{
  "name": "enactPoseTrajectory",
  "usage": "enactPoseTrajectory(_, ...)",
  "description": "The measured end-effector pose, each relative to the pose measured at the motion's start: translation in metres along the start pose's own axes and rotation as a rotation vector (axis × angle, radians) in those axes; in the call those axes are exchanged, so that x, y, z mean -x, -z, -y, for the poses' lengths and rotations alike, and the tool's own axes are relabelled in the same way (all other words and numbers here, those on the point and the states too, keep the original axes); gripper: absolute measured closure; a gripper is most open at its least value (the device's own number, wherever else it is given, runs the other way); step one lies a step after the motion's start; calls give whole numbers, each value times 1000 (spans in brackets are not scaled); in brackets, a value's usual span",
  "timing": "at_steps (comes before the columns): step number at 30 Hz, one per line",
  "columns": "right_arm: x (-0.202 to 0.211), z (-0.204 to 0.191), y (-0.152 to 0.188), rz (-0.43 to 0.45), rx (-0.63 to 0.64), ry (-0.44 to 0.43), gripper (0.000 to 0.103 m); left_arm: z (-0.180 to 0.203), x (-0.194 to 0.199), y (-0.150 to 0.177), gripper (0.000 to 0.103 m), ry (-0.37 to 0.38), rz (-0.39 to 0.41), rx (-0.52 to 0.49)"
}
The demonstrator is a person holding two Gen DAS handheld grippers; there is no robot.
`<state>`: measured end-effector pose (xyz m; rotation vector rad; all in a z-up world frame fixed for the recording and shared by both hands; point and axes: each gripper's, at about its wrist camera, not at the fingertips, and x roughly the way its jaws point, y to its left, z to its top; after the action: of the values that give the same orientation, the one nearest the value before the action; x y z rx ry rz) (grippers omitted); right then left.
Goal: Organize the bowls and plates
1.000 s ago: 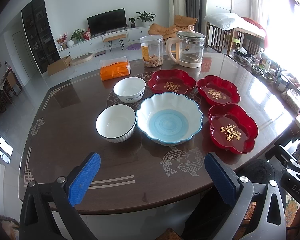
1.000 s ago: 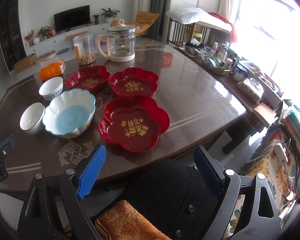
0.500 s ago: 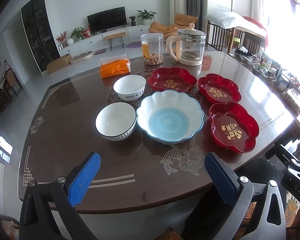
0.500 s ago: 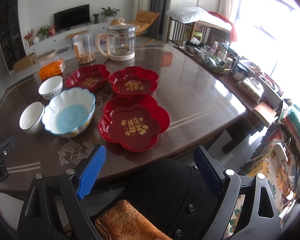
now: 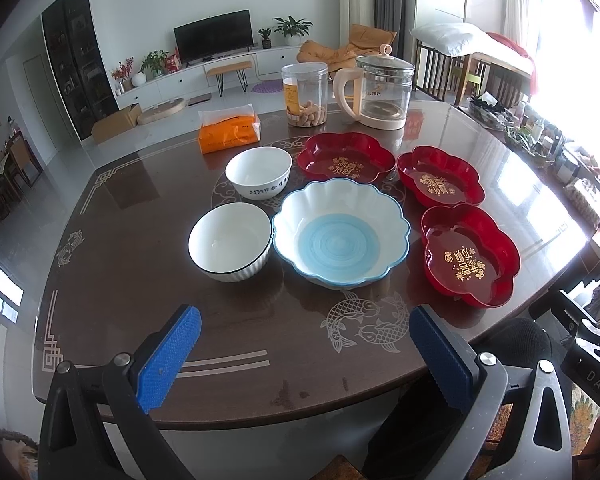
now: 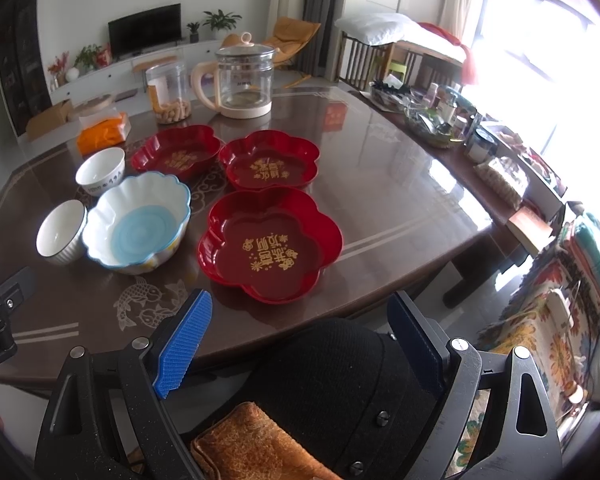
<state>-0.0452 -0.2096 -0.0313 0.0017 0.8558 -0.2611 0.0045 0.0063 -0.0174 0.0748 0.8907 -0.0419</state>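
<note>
- The left gripper (image 5: 304,344) hangs over the near edge of the table (image 5: 140,280), jaws spread wide with nothing between them; the scalloped blue-and-white bowl (image 5: 342,236) lies ahead of it, well apart from the blue pads
- Just left of that bowl, rims nearly touching, sits a white bowl with a dark rim (image 5: 230,242); behind it stands a second white bowl with lettering (image 5: 259,172)
- The right gripper (image 6: 300,332) is likewise spread and empty, held off the table's near edge above a black rounded thing (image 6: 340,372), perhaps a chair back, though the view is too close to be sure
- The nearest red flower-shaped plate (image 6: 270,242) lies straight ahead of the right gripper, near but apart from it; two more red plates (image 6: 270,164) (image 6: 176,152) sit behind, all three close together and none stacked
- The table is dark, glossy brown with pale line borders and a fish motif (image 5: 364,322) near the front edge
- At the far side stand a glass kettle (image 5: 382,94), a clear jar (image 5: 304,94) and an orange tissue pack (image 5: 230,132)
- Beyond is a bright living room with a television (image 5: 214,40), and clutter lines the window side
</note>
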Motion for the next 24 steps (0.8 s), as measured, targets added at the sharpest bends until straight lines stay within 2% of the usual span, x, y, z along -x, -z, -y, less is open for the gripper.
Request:
enactPoseTrajectory(5, 0, 5, 0, -1, -5, 6, 11, -12, -12, -5, 0, -14, -27, 37)
enactPoseTrajectory(11, -6, 18, -6, -3, -66, -24, 12, -23, -24, -5, 0, 10, -59, 82)
enactPoseTrajectory(15, 6, 20, -12, 81, -87, -69, 12, -17, -30, -5, 0, 33, -66, 53)
enactPoseTrajectory(18, 23, 24, -17, 204, -113, -129, 12, -16, -30, -8, 0, 58, -53, 55)
enactPoseTrajectory(20, 25, 19, -23, 264, -85, -174, 11, -16, -31, -10, 0, 75, -52, 62)
enactPoseTrajectory(24, 9, 13, -27, 230, -87, -269, 11, -18, -41, -10, 0, 104, -85, 84)
